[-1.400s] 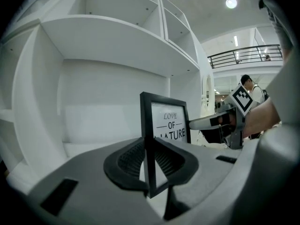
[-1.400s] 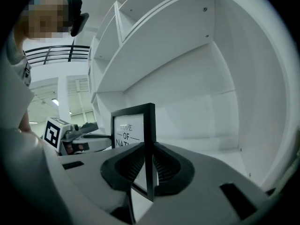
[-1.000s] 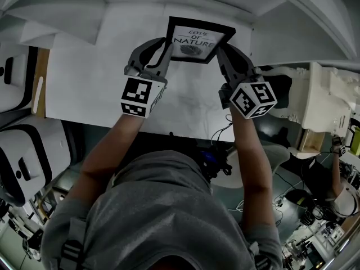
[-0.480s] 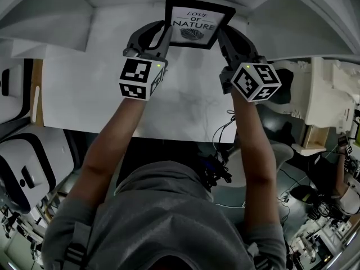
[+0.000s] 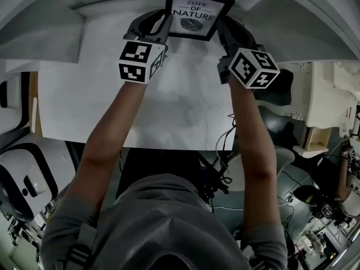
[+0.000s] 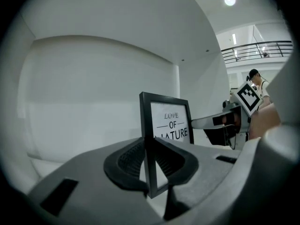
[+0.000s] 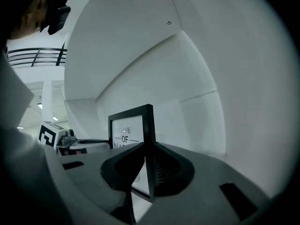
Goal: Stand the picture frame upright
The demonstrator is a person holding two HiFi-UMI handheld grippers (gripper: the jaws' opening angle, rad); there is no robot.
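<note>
Holding frame (image 5: pixel 197 13) w/ both tongs at far end of table (image 5: pixel 101 100), close to white wall (image 6: pixel 93 93) behind. Clamped w/ L gripper (image 5: pixel 167 26) on frame's L side edge, approx. mid-height: narrow gap, pads pressed on black moulding front & back, as shown in L gripper view. Same w/ R gripper (image 5: pixel 220 28) on R side edge: narrow gap, shut on moulding, short stretch of edge showing below pads. No slack visible either side.

Standing upright in both gripper views, glass side toward person. Reads "LOVE OF NATURE" in head view, w/ leaf motif under text, white ground, thin black border. Can't tell whether bottom edge touches table or hangs just above it.

Reaching fwd w/ both forearms over table, roughly parallel, bare below grey sleeves. Topped by marker cubes: L cube (image 5: pixel 138 62) just behind L jaws, R cube (image 5: pixel 253 67) just behind R jaws, well apart, frame between.

Elsewhere: cables (image 5: pixel 222 170) hanging under table's near edge; white unit (image 5: pixel 22 176) w/ black trim beside table's L side. In L gripper view, beyond frame, R gripper reaching in from R; further back a person (image 6: pixel 257 78), railing (image 6: pixel 255 50) above, ceiling lamp (image 6: pixel 229 0) at top. In R gripper view, L cube low at L, beside frame.
</note>
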